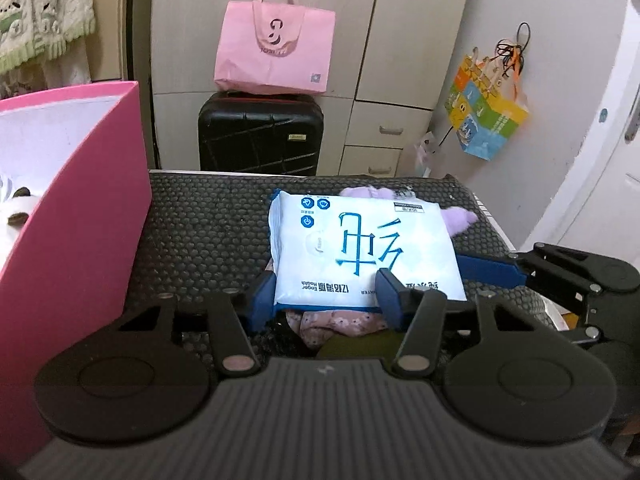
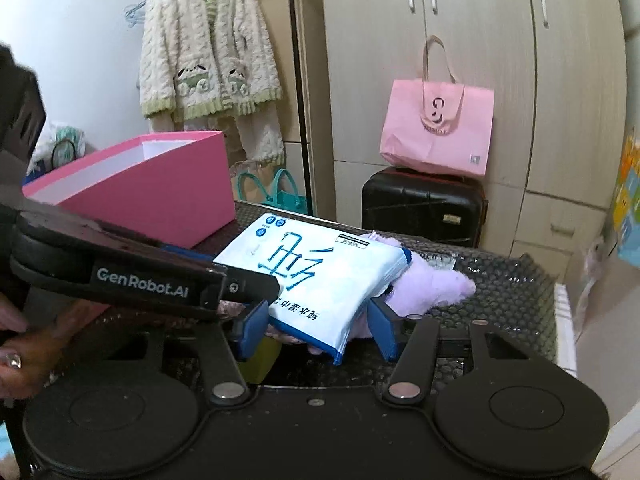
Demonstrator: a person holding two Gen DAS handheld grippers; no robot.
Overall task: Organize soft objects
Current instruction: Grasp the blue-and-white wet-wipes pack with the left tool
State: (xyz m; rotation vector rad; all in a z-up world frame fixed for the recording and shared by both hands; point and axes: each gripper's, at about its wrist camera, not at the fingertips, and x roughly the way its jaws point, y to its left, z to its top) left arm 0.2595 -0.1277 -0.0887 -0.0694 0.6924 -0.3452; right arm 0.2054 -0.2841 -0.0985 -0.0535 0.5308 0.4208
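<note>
On mat: pink box (image 1: 72, 200) | inside: white plush (image 1: 14, 216)

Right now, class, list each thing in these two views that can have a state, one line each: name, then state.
Left gripper: shut on the wipes pack.
Right gripper: jaws around the pack's corner; contact unclear.
Wipes pack: sealed, lying on soft items.
Pink box: open, lid off.
Suitcase: closed, upright.
Pink tote bag: standing on the suitcase.
Wardrobe doors: shut.
</note>
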